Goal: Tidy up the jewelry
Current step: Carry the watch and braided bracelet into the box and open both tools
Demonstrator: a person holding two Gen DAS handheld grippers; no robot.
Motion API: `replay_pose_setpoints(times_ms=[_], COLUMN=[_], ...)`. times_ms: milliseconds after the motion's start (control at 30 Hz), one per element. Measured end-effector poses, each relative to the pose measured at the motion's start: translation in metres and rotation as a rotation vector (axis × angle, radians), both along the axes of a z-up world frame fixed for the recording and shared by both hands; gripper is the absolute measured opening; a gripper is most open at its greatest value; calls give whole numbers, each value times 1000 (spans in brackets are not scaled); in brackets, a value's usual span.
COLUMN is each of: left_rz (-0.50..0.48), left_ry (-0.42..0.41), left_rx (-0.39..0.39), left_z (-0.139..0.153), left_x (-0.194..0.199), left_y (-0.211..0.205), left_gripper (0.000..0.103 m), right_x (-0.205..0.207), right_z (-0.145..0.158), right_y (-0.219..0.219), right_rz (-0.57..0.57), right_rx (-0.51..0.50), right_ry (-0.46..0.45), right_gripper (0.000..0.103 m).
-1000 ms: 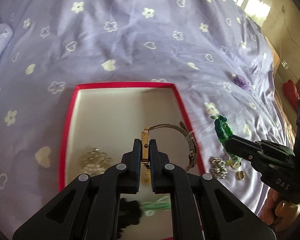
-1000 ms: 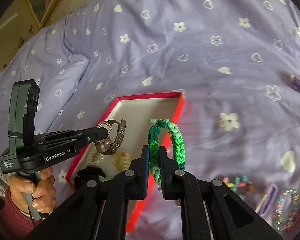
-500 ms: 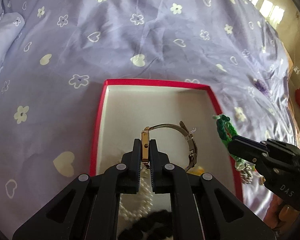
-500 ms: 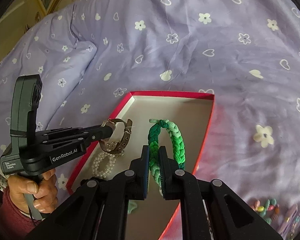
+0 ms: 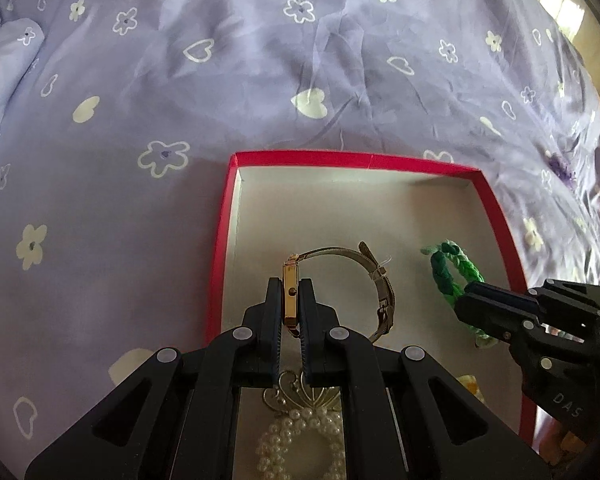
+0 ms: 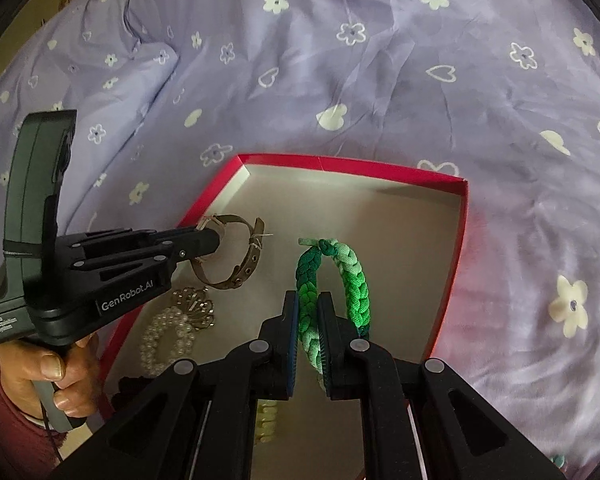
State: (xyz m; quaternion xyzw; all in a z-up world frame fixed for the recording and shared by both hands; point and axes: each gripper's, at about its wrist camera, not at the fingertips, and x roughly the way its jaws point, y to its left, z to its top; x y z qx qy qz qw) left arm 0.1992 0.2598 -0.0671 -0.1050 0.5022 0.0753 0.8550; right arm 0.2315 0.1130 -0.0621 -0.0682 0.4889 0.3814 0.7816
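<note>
A red-rimmed box with a pale inside lies on the purple bedspread. My left gripper is shut on a gold-cased wristwatch whose mesh strap loops to the right, hanging over the box. My right gripper is shut on a green braided bracelet, also held over the box's inside, right of the watch.
Inside the box lie a pearl bracelet, a silver filigree piece, a dark item and a pale yellow piece. A person's hand in a dark red sleeve grips the left handle. The bedspread surrounds the box.
Both grippers have moved forward and lower over the box, carrying the watch and the green bracelet. The bracelet, earlier beyond the box's right rim, now hangs over its inside.
</note>
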Motion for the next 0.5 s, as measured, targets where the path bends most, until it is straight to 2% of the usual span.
replay_pose_setpoints(times_ms=[233, 500], left_rz=[-11, -17], left_ry=[14, 16], left_rx=[29, 57], left_z=[-4, -4], left_x=[4, 4], left_y=[-3, -8], left_gripper=[7, 8], right_x=[3, 1], right_z=[-7, -6], right_y=[4, 3], right_rz=[16, 20], right_rx=[-43, -26], right_ry=[2, -2], right_gripper=[10, 15])
